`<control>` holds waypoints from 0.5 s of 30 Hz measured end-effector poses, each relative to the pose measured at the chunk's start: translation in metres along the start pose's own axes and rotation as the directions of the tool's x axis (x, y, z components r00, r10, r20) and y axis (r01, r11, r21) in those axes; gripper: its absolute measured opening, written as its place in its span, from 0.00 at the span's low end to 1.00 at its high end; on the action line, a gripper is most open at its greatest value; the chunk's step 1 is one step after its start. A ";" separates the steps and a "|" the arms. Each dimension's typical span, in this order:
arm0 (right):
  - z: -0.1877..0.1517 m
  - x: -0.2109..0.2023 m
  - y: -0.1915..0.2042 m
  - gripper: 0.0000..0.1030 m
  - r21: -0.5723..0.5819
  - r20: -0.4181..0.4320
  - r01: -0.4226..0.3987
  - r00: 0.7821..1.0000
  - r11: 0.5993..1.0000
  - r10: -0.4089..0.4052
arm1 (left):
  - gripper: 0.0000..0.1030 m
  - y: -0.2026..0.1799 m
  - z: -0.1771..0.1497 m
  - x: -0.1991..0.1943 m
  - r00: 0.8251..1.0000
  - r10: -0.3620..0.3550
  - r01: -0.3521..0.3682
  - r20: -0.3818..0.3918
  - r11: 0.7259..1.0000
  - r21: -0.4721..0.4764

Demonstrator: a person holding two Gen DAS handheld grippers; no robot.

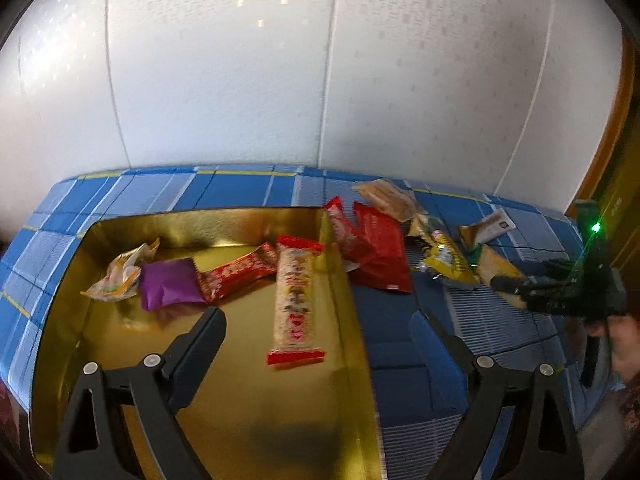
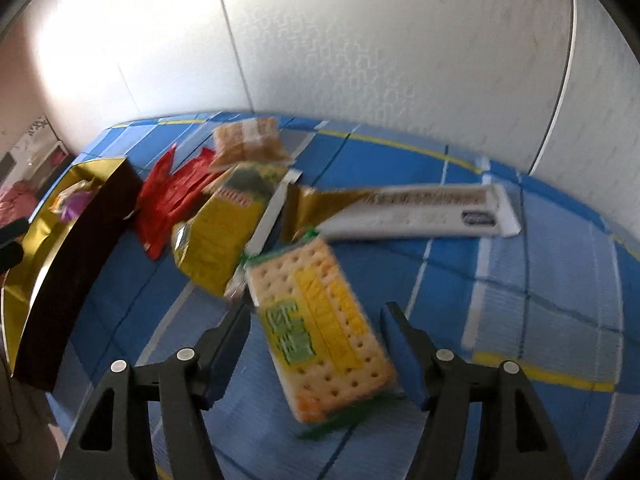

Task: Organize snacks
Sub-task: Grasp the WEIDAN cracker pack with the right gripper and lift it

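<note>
Left gripper (image 1: pixel 320 320) wide open, hanging over the gold tray (image 1: pixel 256 420) on the blue checked cloth (image 1: pixel 420 380). In the tray: long red-ended bar (image 1: pixel 295 304), red wrapper (image 1: pixel 236 276) beside it, purple packet (image 1: pixel 168 289), crumpled pale wrapper (image 1: pixel 120 272) at far left. Outside, just right of the tray wall: red bag (image 1: pixel 378 258), yellow bag (image 1: pixel 448 258), cracker pack (image 1: pixel 386 196) behind. Right gripper (image 1: pixel 560 284) at far right, near the yellow bag; its jaws too dark to read.

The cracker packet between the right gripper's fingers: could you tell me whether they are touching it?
Apart. The right wrist view shows blue cloth between the cracker packet and each finger of the open right gripper.
</note>
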State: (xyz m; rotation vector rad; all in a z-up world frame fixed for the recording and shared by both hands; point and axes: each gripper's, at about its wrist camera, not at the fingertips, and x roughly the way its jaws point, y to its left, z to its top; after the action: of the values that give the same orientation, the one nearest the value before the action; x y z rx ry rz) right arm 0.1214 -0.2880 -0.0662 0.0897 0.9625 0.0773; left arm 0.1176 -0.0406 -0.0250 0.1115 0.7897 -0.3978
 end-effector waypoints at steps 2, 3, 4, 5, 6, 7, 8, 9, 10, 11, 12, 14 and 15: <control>-0.006 0.000 0.008 0.67 -0.036 0.021 0.032 0.999 0.999 -0.031 | 0.92 -0.009 0.002 -0.002 1.000 -0.002 0.002 0.005 1.000 0.025; -0.007 0.000 0.012 0.67 -0.059 0.028 0.054 0.998 0.997 -0.053 | 0.93 -0.016 0.004 -0.001 1.000 0.000 0.000 0.005 0.999 0.044; -0.008 0.001 0.016 0.67 -0.076 0.032 0.072 0.997 0.994 -0.070 | 0.93 -0.021 0.006 -0.001 1.000 0.001 -0.001 0.002 0.998 0.056; -0.010 0.002 0.018 0.66 -0.083 0.040 0.090 0.995 0.992 -0.087 | 0.93 -0.027 0.007 0.000 1.000 -0.001 0.001 -0.001 0.998 0.069; -0.010 0.001 0.019 0.63 -0.082 0.050 0.100 0.994 0.992 -0.097 | 0.93 -0.035 0.009 0.003 1.000 -0.004 0.005 -0.007 0.997 0.083; -0.012 0.000 0.019 0.60 -0.076 0.067 0.110 0.992 0.991 -0.105 | 0.93 -0.040 0.011 0.005 1.000 -0.006 0.007 -0.015 0.996 0.092; -0.014 -0.002 0.018 0.52 -0.070 0.075 0.113 0.991 0.991 -0.108 | 0.93 -0.046 0.012 0.007 1.000 -0.010 0.013 -0.023 0.995 0.098; -0.014 -0.004 0.015 0.46 -0.056 0.077 0.109 0.992 0.993 -0.104 | 0.93 -0.050 0.014 0.010 0.999 -0.016 0.018 -0.029 0.995 0.101; -0.014 -0.006 0.011 0.46 -0.024 0.073 0.094 0.993 0.995 -0.092 | 0.93 -0.055 0.016 0.012 0.999 -0.018 0.022 -0.035 0.994 0.103; -0.013 -0.007 0.008 0.46 0.001 0.069 0.080 0.994 0.997 -0.080 | 0.93 -0.063 0.019 0.017 0.999 -0.019 0.024 -0.047 0.994 0.108; -0.013 -0.009 0.003 0.46 0.034 0.059 0.069 0.996 0.997 -0.071 | 0.93 -0.068 0.021 0.021 0.998 -0.025 0.031 -0.057 0.993 0.113; -0.015 -0.013 -0.002 0.46 0.086 0.045 0.079 0.996 0.993 -0.083 | 0.93 -0.080 0.026 0.030 0.997 -0.027 0.036 -0.076 0.992 0.121; -0.017 -0.016 -0.005 0.46 0.112 0.039 0.083 0.995 0.990 -0.088 | 0.93 -0.087 0.028 0.036 0.996 -0.026 0.037 -0.087 0.991 0.129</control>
State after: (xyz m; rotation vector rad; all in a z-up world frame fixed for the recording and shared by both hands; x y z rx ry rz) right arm 0.0991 -0.2944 -0.0636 0.1509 0.9252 -0.0565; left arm 0.1256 -0.1387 -0.0263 0.2401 0.8498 -0.4774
